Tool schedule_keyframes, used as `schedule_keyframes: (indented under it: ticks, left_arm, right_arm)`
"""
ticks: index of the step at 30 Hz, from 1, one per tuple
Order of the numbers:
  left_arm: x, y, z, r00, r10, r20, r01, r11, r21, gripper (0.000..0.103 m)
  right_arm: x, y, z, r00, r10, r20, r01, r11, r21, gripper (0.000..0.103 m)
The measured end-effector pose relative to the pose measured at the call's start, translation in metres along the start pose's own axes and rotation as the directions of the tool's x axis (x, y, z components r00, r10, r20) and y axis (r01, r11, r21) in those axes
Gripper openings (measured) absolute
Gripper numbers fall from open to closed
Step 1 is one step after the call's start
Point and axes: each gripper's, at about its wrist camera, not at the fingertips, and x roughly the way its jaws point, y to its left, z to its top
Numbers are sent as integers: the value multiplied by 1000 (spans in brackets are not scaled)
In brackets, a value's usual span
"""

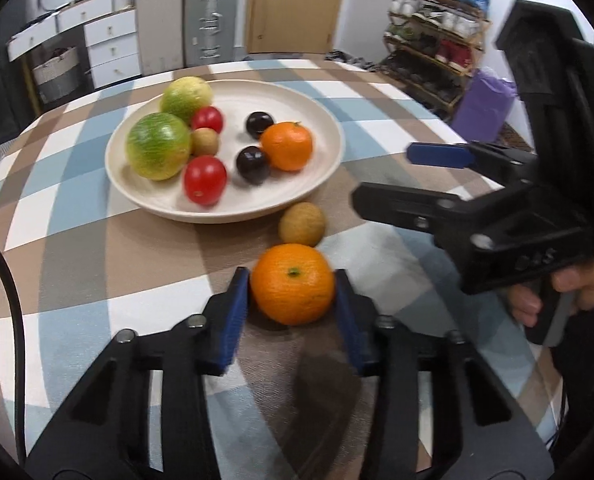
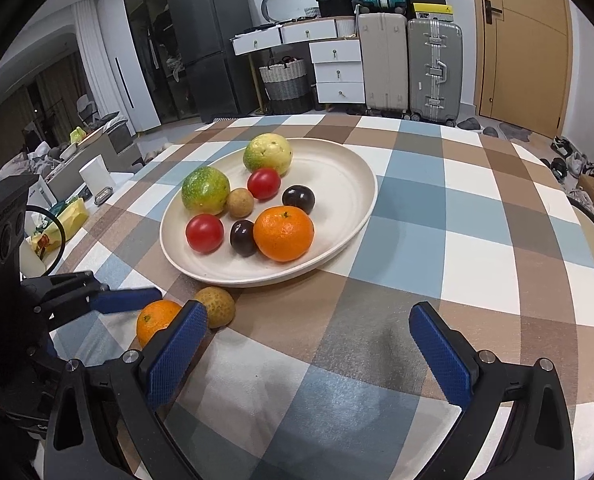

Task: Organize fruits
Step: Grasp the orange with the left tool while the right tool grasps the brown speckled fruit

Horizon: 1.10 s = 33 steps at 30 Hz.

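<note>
The orange (image 1: 292, 283) was bracketed by the left gripper (image 1: 293, 304) (contact uncertain); a centred, gentle squeeze was advised; the right gripper (image 2: 305, 344) was spread empty.

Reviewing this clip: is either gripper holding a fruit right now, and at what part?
The left gripper has its pads against the two sides of the orange on the tablecloth, stem end up. The right gripper is open and holds nothing.
</note>
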Motion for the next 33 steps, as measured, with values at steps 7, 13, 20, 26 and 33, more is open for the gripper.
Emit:
schedule_keyframes:
  ticks: [7, 13, 20, 26, 33]
  left_arm:
    - [-13, 8, -1, 999, 9, 41, -8, 1000, -16, 37]
    - [-22, 30, -2, 997, 38, 66, -32, 995, -91, 37]
    - [-28, 49, -2, 994, 69, 88, -55, 987, -152, 37]
    - [-30, 52, -3, 992, 80, 94, -64, 985, -162, 37]
    - [-28, 53, -4, 991, 95, 91, -79, 983, -166, 37]
  right_arm:
    - [6, 0, 1, 999, 42, -23, -42, 999, 16, 103]
    - [11, 10, 1, 996, 73, -51, -74, 997, -13, 103]
    - [21, 25, -1, 993, 73, -98, -80, 995, -65, 103]
    - [26, 40, 0, 989, 91, -113, -102, 990, -96, 91]
    - [30, 48, -1, 987, 106, -123, -120, 986, -117, 75]
